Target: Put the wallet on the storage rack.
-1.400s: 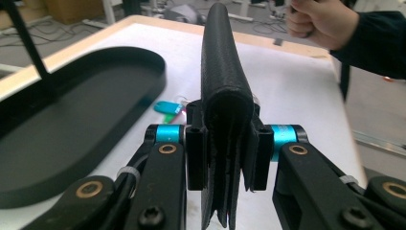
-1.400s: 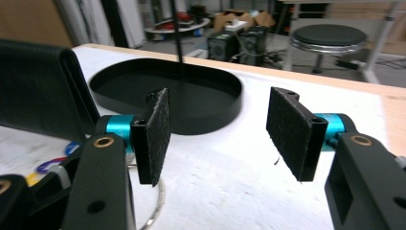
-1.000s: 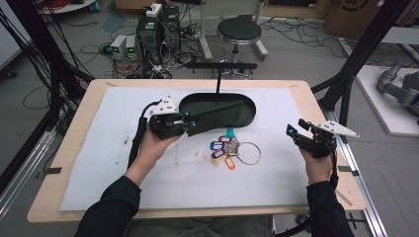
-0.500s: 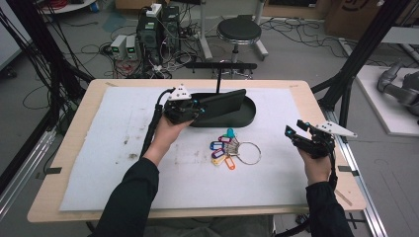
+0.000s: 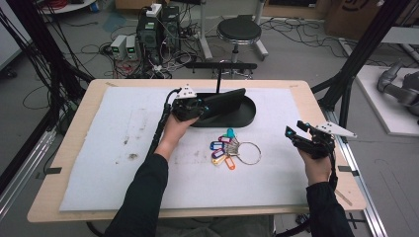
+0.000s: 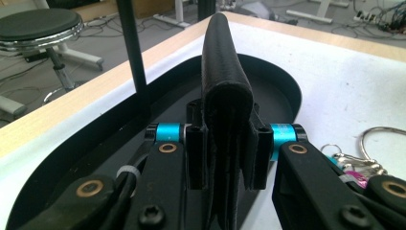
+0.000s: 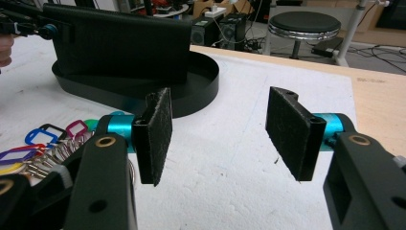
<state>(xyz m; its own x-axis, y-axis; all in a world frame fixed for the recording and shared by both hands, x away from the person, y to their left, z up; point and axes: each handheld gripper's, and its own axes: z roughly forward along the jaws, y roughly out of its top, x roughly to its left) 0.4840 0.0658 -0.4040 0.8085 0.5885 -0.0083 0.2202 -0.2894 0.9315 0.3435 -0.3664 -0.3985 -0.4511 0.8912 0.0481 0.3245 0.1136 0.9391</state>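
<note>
My left gripper [image 5: 199, 107] [image 6: 225, 143] is shut on a black folded wallet [image 5: 226, 100] [image 6: 224, 67]. It holds the wallet on edge, down inside the black oval tray [image 5: 250, 116] [image 6: 286, 82]. The right gripper view sees the wallet [image 7: 119, 43] standing over the tray [image 7: 203, 88]. A bunch of keys with coloured tags [image 5: 223, 149] [image 7: 38, 143] lies on the white mat just in front of the tray, on a large ring [image 5: 250, 153]. My right gripper [image 5: 293, 133] [image 7: 218, 127] stands open near the table's right edge with nothing between its pads.
A thin black post with a crossbar [image 5: 218, 78] [image 6: 132, 48] rises behind the tray. A white mat [image 5: 118, 148] covers most of the wooden table. A stool [image 5: 239, 29] and cables lie on the floor beyond the far edge.
The left hand has carried the wallet right and away from the person, lowering it into the tray. The right hand has stayed where it was.
</note>
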